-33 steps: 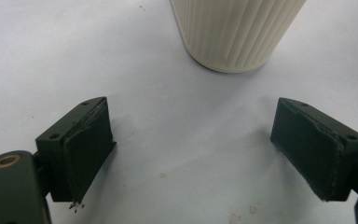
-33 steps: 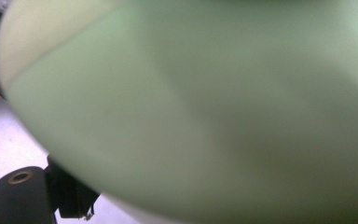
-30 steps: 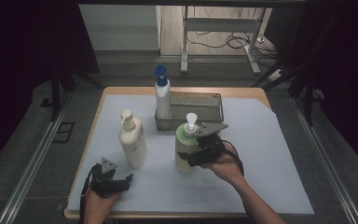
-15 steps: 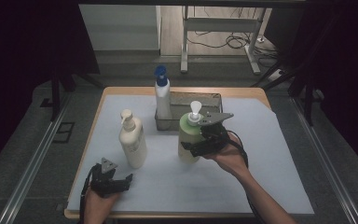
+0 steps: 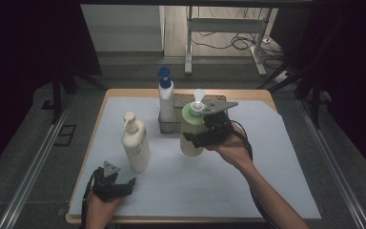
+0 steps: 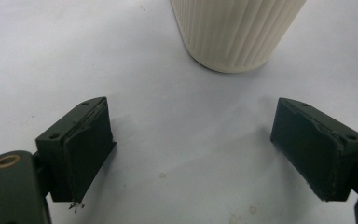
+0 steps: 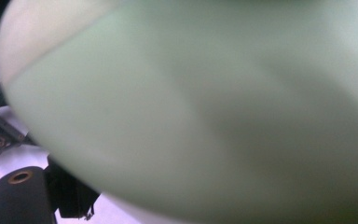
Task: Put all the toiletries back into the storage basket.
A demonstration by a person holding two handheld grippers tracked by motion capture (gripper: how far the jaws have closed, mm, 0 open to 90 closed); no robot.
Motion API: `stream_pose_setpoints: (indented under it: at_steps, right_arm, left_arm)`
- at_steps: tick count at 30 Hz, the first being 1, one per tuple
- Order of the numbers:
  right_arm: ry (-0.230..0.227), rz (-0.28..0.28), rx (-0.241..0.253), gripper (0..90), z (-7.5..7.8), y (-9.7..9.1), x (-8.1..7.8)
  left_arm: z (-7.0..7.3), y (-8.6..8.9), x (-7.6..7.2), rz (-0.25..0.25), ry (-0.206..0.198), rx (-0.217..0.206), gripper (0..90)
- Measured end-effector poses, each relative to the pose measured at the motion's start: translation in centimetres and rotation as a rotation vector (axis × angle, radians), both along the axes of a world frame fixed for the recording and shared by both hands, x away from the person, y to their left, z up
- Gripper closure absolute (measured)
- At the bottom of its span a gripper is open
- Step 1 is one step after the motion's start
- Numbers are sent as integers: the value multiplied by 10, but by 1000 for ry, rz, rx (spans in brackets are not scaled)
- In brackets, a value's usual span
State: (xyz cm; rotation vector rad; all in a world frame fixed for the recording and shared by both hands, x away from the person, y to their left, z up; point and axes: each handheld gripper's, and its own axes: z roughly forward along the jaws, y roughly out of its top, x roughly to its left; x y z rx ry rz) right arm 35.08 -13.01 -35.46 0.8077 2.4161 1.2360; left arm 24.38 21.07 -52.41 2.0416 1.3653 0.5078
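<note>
A lab: dark curtains (image 5: pixel 33 43) (all round) enclose the table (image 5: pixel 124 94).

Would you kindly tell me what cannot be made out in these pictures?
- Right gripper view: the pale green pump bottle is a close blur; the pads are hidden.
- Left gripper view: the ribbed cream bottle is cut off by the top edge.
- High view: the dark mesh basket contents are hidden behind bottles.

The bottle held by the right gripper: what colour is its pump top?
White, above a pale green shoulder on the bottle in the right gripper; clearest in the high view.
</note>
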Motion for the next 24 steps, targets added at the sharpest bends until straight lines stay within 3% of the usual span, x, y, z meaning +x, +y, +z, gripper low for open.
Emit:
stream_pose_setpoints:
  at_steps: [8, 24]
  right_arm:
    - [-14, -32, -14, 126, 10, 2, 14]
    - [-26, -97, -14, 126, 14, 5, 43]
  left_arm:
    - [0, 0, 0, 0, 1, 1, 122]
    - [0, 0, 0, 1, 1, -1, 122]
